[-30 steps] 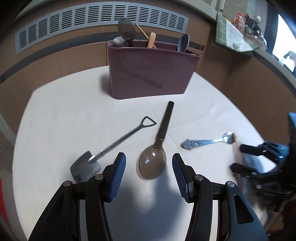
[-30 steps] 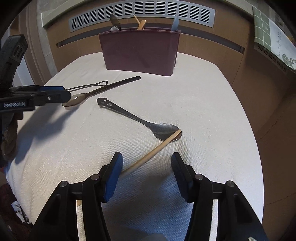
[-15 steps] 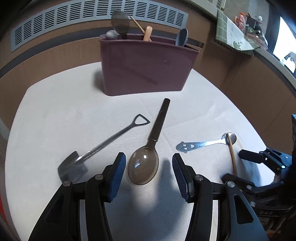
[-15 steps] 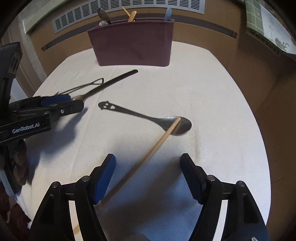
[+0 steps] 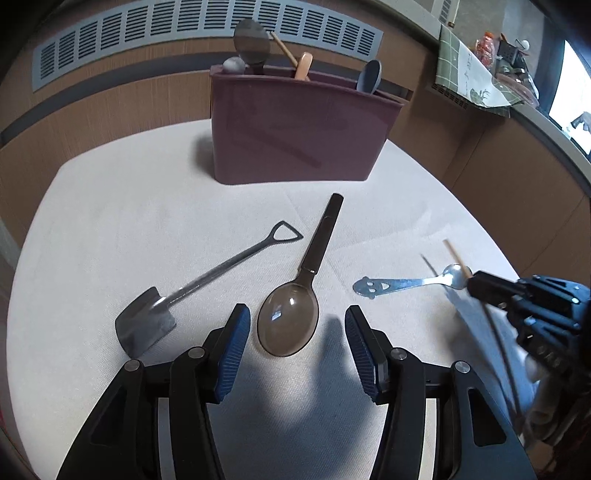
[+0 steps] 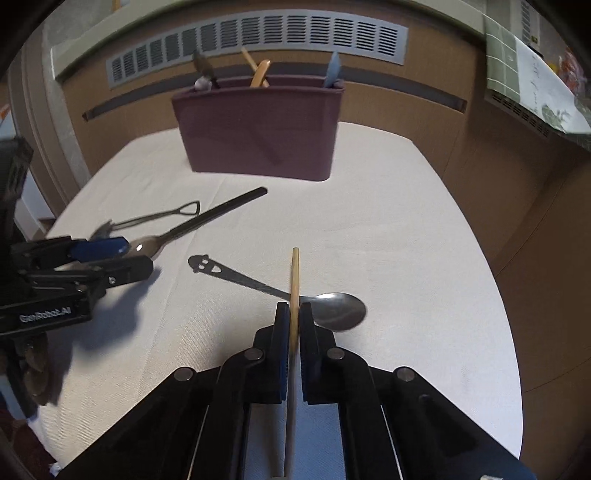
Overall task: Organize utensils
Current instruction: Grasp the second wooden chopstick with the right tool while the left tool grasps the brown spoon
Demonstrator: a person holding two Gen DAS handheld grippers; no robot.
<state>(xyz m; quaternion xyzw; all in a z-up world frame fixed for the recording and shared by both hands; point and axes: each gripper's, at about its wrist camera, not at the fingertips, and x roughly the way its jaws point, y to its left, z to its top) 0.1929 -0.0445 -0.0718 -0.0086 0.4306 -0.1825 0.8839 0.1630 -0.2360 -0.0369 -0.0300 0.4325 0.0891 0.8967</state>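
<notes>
My right gripper (image 6: 294, 310) is shut on a wooden chopstick (image 6: 295, 273), which points forward above the table; it also shows in the left wrist view (image 5: 457, 254). A steel smiley-handled spoon (image 6: 334, 314) lies under it. My left gripper (image 5: 297, 325) is open and empty, its fingers either side of the bowl of a brown plastic spoon (image 5: 295, 314). A shovel-shaped spoon (image 5: 207, 280) lies to the left. A maroon utensil holder (image 5: 295, 136) with several utensils stands at the back.
The round table has a white cloth (image 5: 110, 206). A wood-panelled wall with a vent grille (image 5: 184, 33) runs behind it. A ledge with a checked cloth (image 5: 465, 70) is at the far right.
My right gripper has shut on the chopstick and lifted it off the table, now pointing forward. My left gripper has stayed open over the brown spoon.
</notes>
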